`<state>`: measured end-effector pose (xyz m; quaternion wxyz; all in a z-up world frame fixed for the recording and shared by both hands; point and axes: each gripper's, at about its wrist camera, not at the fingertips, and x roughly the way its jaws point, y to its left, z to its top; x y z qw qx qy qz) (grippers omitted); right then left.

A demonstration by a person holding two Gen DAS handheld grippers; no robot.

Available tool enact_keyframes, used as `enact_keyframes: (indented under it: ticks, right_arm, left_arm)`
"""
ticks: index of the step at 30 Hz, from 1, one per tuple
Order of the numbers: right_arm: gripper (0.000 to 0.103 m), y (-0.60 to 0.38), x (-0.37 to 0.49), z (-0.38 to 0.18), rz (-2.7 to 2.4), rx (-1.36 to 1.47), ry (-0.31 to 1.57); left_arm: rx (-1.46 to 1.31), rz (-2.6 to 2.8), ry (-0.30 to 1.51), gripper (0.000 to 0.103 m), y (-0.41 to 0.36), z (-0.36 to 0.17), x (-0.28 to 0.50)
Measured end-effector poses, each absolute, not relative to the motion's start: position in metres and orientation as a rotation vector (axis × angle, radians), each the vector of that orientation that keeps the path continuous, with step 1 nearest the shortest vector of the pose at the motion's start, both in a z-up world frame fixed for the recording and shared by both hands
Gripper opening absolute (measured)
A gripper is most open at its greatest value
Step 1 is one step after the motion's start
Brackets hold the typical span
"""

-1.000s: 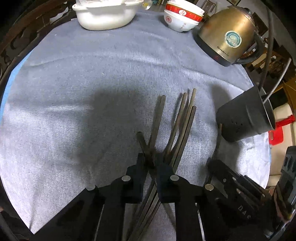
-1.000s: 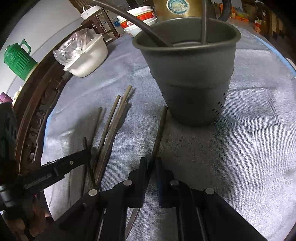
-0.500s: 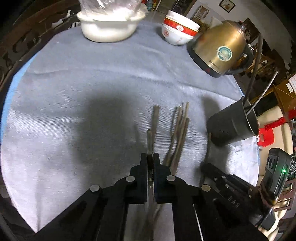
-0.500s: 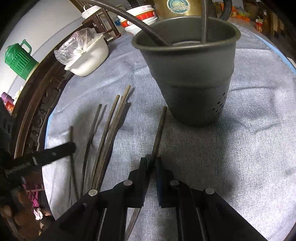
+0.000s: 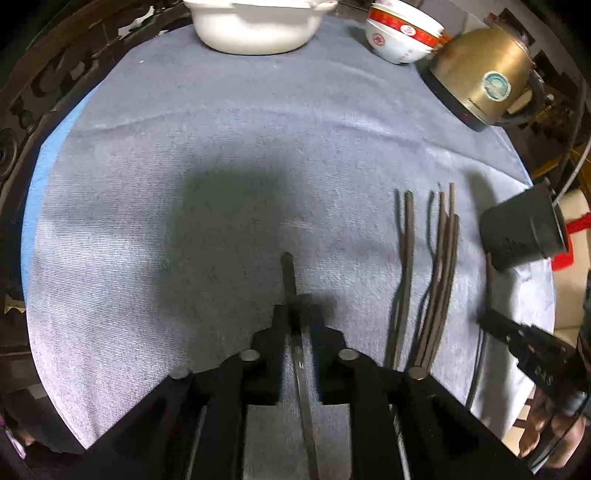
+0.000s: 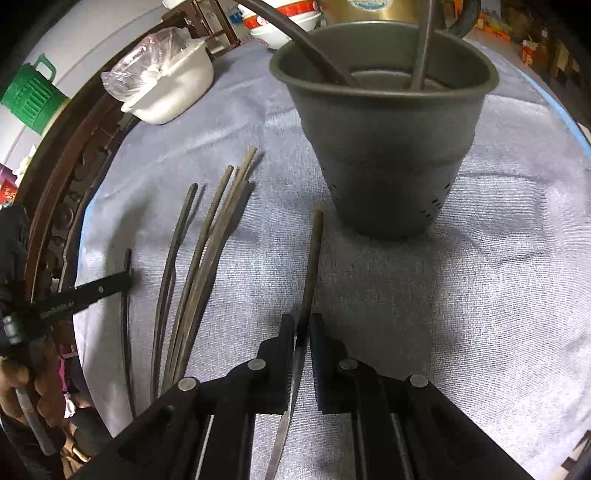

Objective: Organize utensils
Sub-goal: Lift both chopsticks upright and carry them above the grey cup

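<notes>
My left gripper (image 5: 298,314) is shut on a dark utensil handle (image 5: 289,275) and holds it left of the pile. Several dark utensils (image 5: 439,266) lie side by side on the grey cloth, also in the right wrist view (image 6: 207,251). My right gripper (image 6: 303,325) is shut on another dark utensil (image 6: 314,251), whose tip points at the base of the dark holder cup (image 6: 388,155). The cup holds two utensils and shows small at the right of the left wrist view (image 5: 521,229). The left gripper shows in the right wrist view (image 6: 85,291).
A white dish (image 5: 255,22) with a plastic bag, red-and-white bowls (image 5: 399,33) and a brass kettle (image 5: 484,74) stand at the far edge. A green jug (image 6: 29,96) sits beyond the carved wooden table rim (image 6: 74,177). The grey cloth (image 5: 184,166) covers the table.
My left gripper has closed on one utensil, lifted it out of the pile and carried it left. The right gripper has stayed put, shut on its utensil.
</notes>
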<state>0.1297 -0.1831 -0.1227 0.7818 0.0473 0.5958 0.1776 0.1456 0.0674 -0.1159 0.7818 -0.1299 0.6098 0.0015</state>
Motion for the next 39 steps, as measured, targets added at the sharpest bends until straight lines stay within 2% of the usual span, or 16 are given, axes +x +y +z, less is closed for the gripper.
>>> enact_keyframes:
  ticks: [2, 5, 6, 7, 13, 23, 32, 39]
  right_arm:
    - [0.012, -0.183, 0.133, -0.123, 0.365, 0.096, 1.289]
    - [0.012, -0.179, 0.137, -0.124, 0.349, 0.087, 1.292]
    - [0.012, -0.175, 0.138, -0.124, 0.344, 0.067, 1.292]
    - [0.012, -0.172, 0.138, -0.124, 0.341, 0.051, 1.292]
    - [0.006, -0.165, 0.139, -0.124, 0.349, 0.005, 1.287]
    - [0.006, -0.181, 0.086, -0.074, 0.428, 0.112, 1.039]
    - [0.006, -0.201, 0.057, -0.013, 0.338, 0.139, 0.675]
    - [0.006, -0.205, 0.048, 0.002, 0.197, 0.070, 0.456]
  left_arm:
    - [-0.277, -0.002, 1.307, 0.031, 0.068, -0.114, 0.142]
    - [-0.278, -0.005, 1.317, 0.029, 0.071, -0.117, 0.136]
    - [-0.271, -0.003, 1.325, 0.014, 0.071, -0.120, 0.137]
    - [-0.251, 0.002, 1.331, 0.007, 0.070, -0.122, 0.139]
    - [-0.274, -0.048, 1.303, 0.005, 0.073, -0.119, 0.136]
    - [-0.297, -0.088, 0.994, 0.005, 0.086, -0.046, 0.087]
    - [-0.292, -0.012, 0.663, 0.005, 0.087, 0.012, 0.069]
    - [-0.189, 0.119, 0.396, 0.005, 0.076, 0.023, 0.062]
